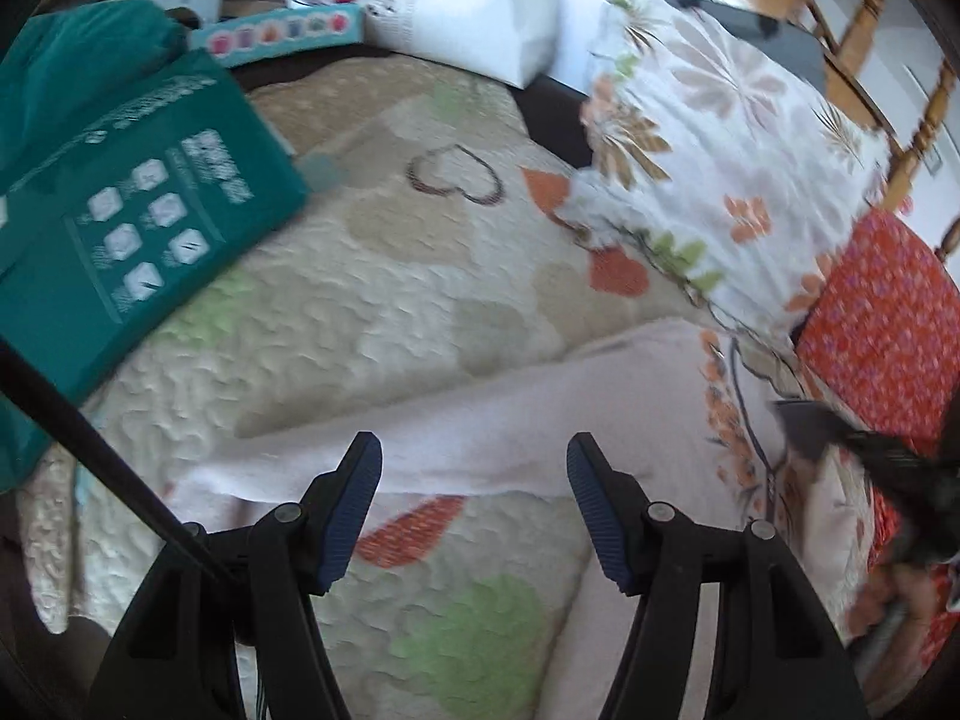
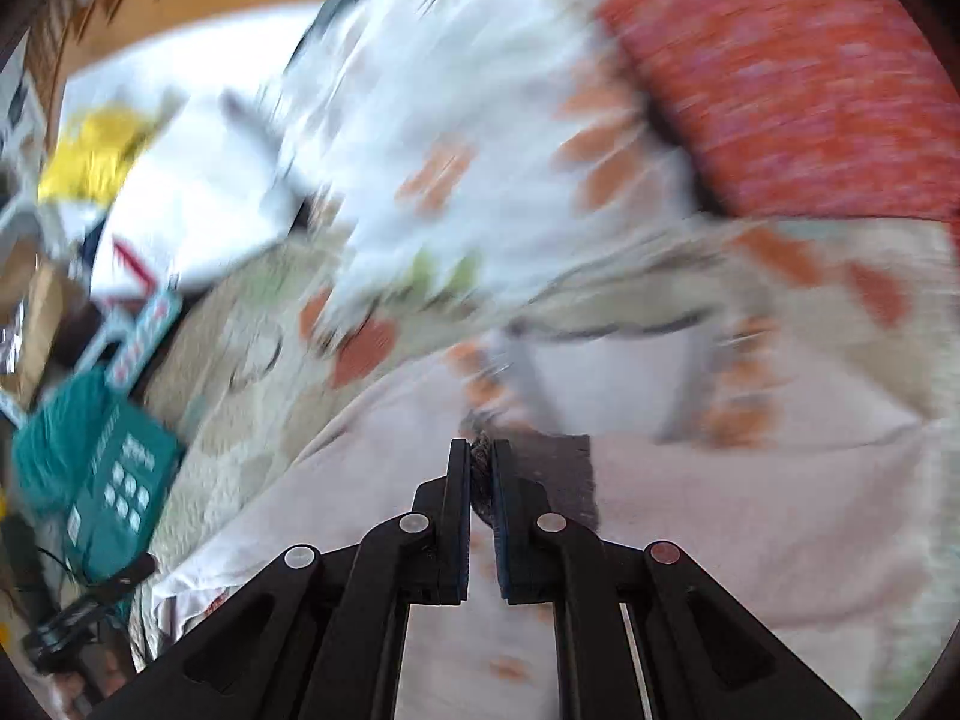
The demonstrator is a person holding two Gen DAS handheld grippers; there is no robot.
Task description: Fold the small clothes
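Note:
A small pale pink garment with an orange floral print lies spread on the quilted bedspread. My left gripper is open and empty, hovering over the garment's near edge. My right gripper is shut on a dark grey trim piece of the garment and shows blurred at the right edge of the left wrist view. The pink garment fills the lower right wrist view, which is motion-blurred.
A teal box lies on the bed at the left. A floral pillow and a red patterned cushion sit at the right. A white bag and a light blue box stand at the back.

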